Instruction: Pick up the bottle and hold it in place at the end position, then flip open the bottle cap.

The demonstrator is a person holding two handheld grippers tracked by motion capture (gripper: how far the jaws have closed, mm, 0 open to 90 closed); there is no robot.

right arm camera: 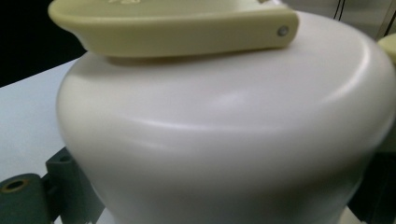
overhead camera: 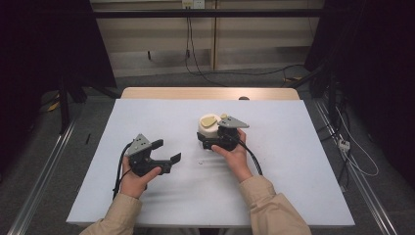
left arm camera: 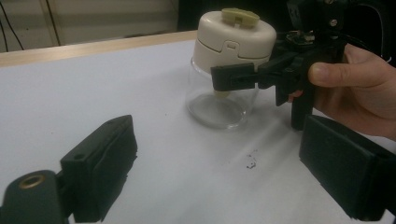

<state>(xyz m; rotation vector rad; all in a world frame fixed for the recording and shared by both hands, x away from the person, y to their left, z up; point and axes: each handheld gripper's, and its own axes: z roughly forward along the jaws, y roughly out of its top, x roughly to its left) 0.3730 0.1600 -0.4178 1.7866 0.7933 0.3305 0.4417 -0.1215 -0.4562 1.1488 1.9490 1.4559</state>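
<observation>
A small glass jar (overhead camera: 207,128) with a cream lid and a pale yellow-green flap stands upright near the middle of the white tabletop (overhead camera: 293,186). My right gripper (overhead camera: 205,140) is shut on it from the person's side. In the left gripper view one of its black fingers (left arm camera: 233,77) presses the jar (left arm camera: 233,42) where lid meets glass. In the right gripper view the lid (right arm camera: 224,140) sits close up between the jaws. My left gripper (overhead camera: 168,151) hovers to the left of the jar, apart from it. Its jaws (left arm camera: 224,172) stand open with nothing between them.
A few dark specks (left arm camera: 251,163) lie on the white surface between the left gripper and the jar. The wooden table edge (overhead camera: 210,93) runs along the far side. Cables (overhead camera: 352,156) and metal rails (overhead camera: 44,181) lie on the floor beside the table.
</observation>
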